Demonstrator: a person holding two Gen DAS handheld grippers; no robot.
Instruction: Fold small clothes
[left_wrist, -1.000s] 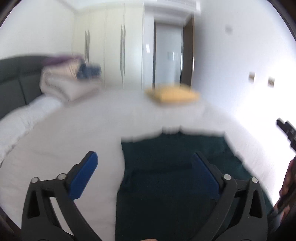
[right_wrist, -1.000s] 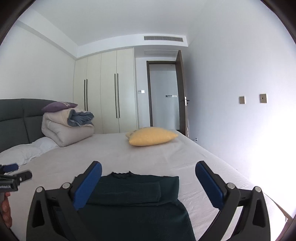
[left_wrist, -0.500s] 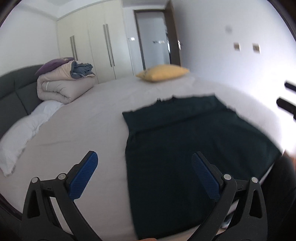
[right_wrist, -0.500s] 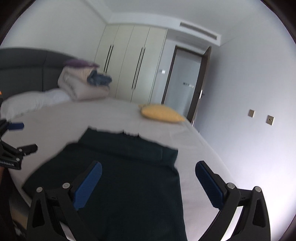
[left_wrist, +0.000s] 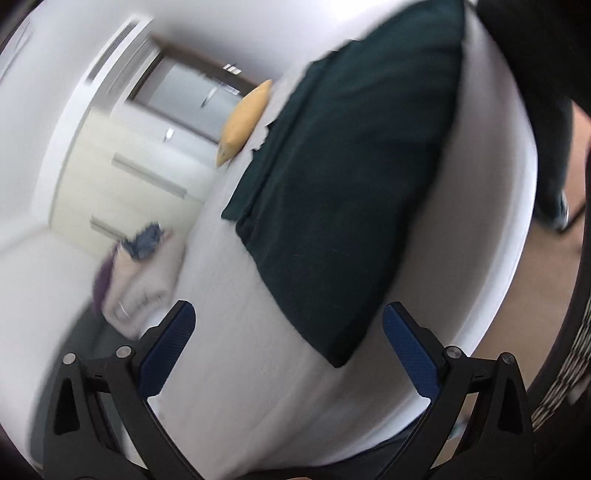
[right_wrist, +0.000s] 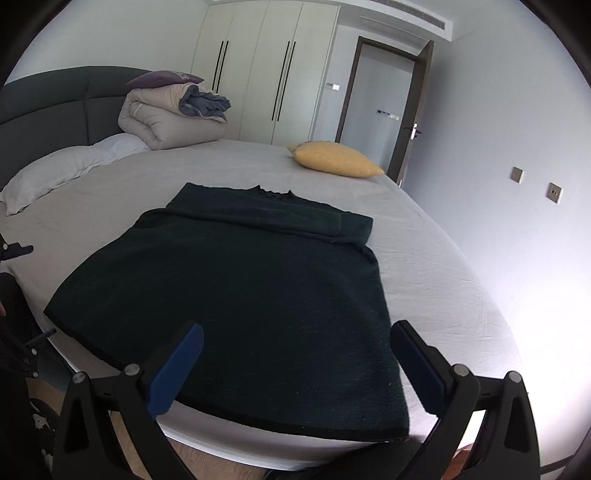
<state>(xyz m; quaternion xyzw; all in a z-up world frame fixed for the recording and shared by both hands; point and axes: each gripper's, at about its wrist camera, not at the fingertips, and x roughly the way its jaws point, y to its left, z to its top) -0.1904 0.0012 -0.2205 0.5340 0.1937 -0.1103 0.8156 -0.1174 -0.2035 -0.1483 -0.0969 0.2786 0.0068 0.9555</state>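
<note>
A: Sweater (right_wrist: 236, 295) lies flat on the bed (right_wrist: 424, 236), collar toward twelve o'clock.

B: And the grippers?

A: Left gripper (left_wrist: 288, 354) and right gripper (right_wrist: 295, 365) both have fingers apart, holding nothing.

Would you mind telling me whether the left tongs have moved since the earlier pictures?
Yes. The left tongs have rolled sideways: in their view the wardrobe and yellow pillow, upright before, now lie tilted, with the dark green sweater running diagonally.

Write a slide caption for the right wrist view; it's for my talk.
Open right claw above a dark green sweater spread flat on the bed.
</note>
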